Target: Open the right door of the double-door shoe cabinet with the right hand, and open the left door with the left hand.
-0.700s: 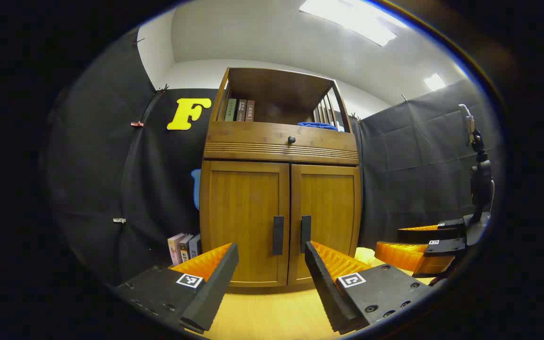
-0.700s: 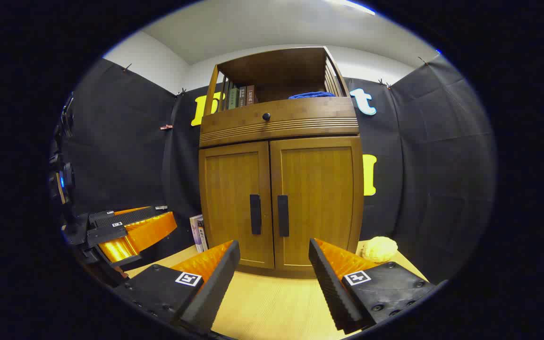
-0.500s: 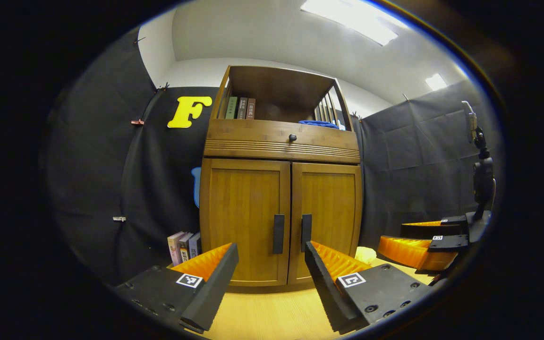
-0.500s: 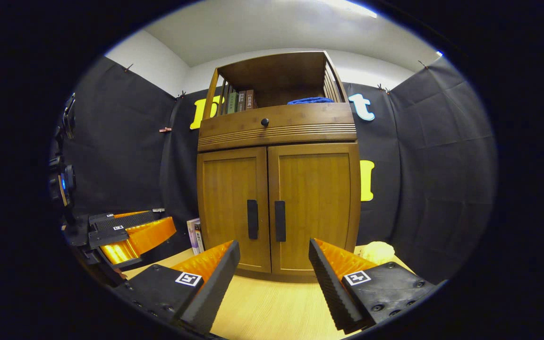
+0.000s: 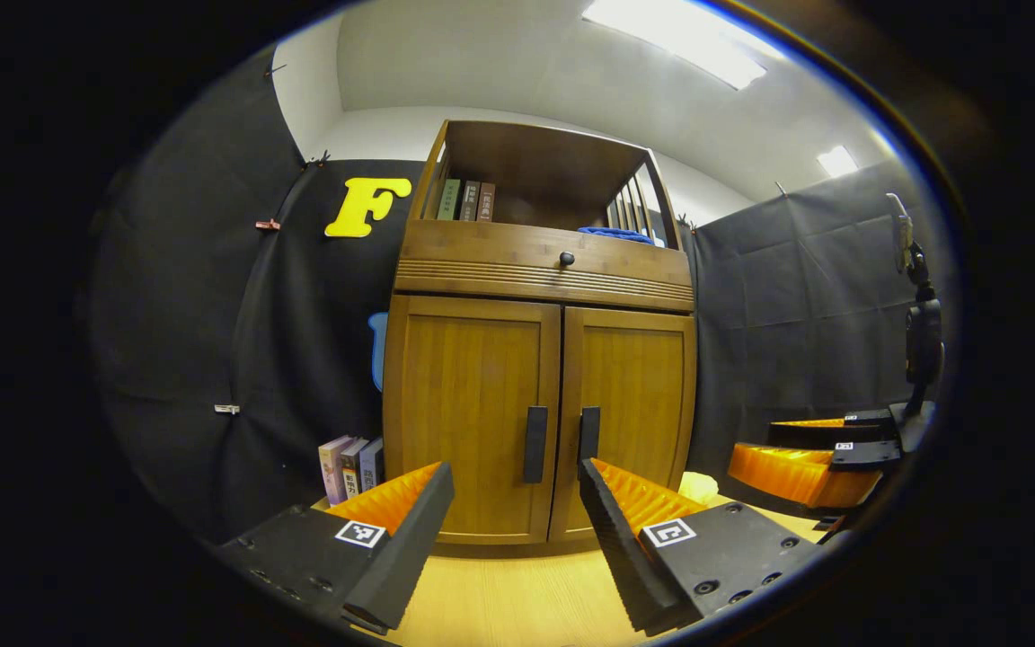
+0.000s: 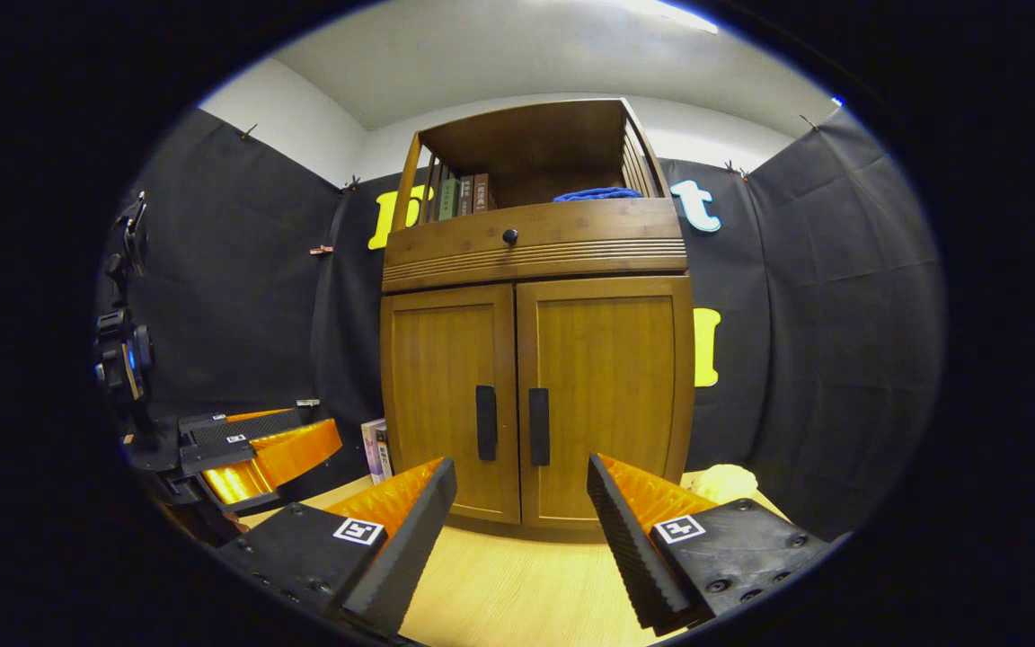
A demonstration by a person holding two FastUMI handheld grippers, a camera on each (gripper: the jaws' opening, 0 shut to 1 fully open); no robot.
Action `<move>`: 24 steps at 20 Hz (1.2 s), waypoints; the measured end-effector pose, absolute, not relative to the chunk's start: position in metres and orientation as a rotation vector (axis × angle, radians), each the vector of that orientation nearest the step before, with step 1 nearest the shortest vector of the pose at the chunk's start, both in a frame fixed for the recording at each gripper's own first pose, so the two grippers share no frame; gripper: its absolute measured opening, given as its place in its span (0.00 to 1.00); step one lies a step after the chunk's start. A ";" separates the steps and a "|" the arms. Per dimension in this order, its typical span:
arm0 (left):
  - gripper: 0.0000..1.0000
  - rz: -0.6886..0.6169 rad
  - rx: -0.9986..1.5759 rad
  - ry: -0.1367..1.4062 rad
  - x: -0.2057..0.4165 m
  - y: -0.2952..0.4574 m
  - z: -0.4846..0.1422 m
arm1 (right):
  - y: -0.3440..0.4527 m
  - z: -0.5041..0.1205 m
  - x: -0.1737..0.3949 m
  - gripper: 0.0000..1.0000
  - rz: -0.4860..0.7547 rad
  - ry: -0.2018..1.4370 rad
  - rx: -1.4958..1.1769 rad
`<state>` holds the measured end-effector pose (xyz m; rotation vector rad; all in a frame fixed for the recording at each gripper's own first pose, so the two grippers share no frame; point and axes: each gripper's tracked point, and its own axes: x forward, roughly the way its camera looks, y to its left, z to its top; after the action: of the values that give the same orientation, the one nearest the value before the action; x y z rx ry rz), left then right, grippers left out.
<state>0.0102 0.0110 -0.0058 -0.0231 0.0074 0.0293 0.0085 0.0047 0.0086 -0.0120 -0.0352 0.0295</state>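
A wooden shoe cabinet (image 5: pixel 540 270) (image 6: pixel 535 261) stands ahead with both doors closed. The left door (image 5: pixel 468 418) (image 6: pixel 446 400) and the right door (image 5: pixel 630 409) (image 6: pixel 607 395) each carry a dark vertical handle near the centre seam: left handle (image 5: pixel 535 432) (image 6: pixel 485 422), right handle (image 5: pixel 588 434) (image 6: pixel 539 426). My left gripper (image 5: pixel 513 485) is open, some way in front of the doors, holding nothing. My right gripper (image 6: pixel 522 481) is open too and empty, short of the cabinet. In the left gripper view the right gripper (image 5: pixel 809 463) is at the far right. In the right gripper view the left gripper (image 6: pixel 257 445) is at the left.
The cabinet stands on a light wooden surface (image 6: pixel 499 589). Books (image 5: pixel 351 467) lean beside its left side, and a pale yellow lump (image 6: pixel 724 483) lies by its right side. Above the doors is a drawer with a round knob (image 5: pixel 566 259); the open shelf holds books and a blue cloth (image 6: pixel 597 193).
Both grippers have shifted slightly, so the cabinet sits a little differently in each view. The doors stay closed and both grippers stay open.
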 end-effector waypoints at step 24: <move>0.88 0.043 -0.005 0.001 -0.015 0.072 -0.020 | 0.026 -0.023 0.148 0.94 -0.016 -0.014 -0.059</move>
<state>-0.0149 0.0716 -0.0205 -0.0055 0.0010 0.0426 0.1481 0.0261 -0.0230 -0.0595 -0.0141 -0.0162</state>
